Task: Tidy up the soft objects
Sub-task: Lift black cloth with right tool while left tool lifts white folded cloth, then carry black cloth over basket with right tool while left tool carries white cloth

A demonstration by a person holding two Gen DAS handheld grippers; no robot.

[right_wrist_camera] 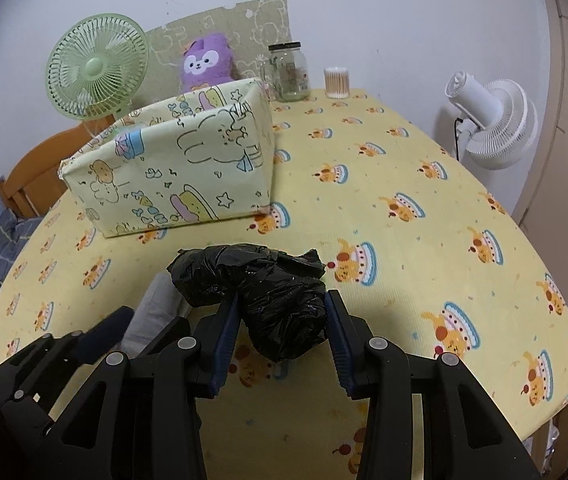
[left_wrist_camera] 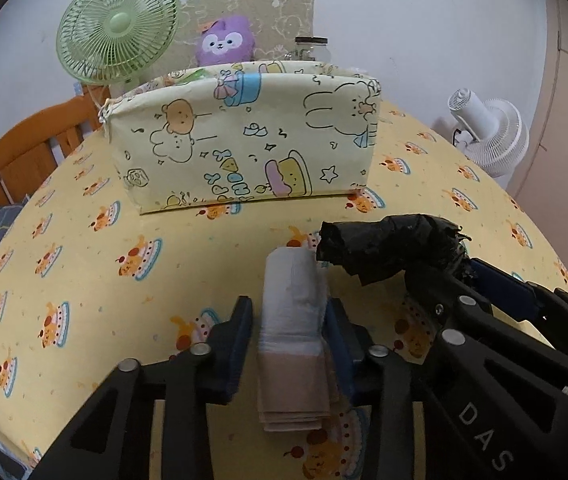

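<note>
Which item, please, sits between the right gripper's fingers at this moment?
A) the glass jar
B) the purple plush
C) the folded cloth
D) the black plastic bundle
D: in the right wrist view the black plastic bundle sits between the right gripper's blue pads, while the folded cloth is in the left gripper, and the plush and jar stand at the table's far edge.

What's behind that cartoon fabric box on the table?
Behind the box sit a purple plush, a green fan, a printed board against the wall, and a glass jar. The plush's lower half is hidden by the box, as is the box's inside.
</note>
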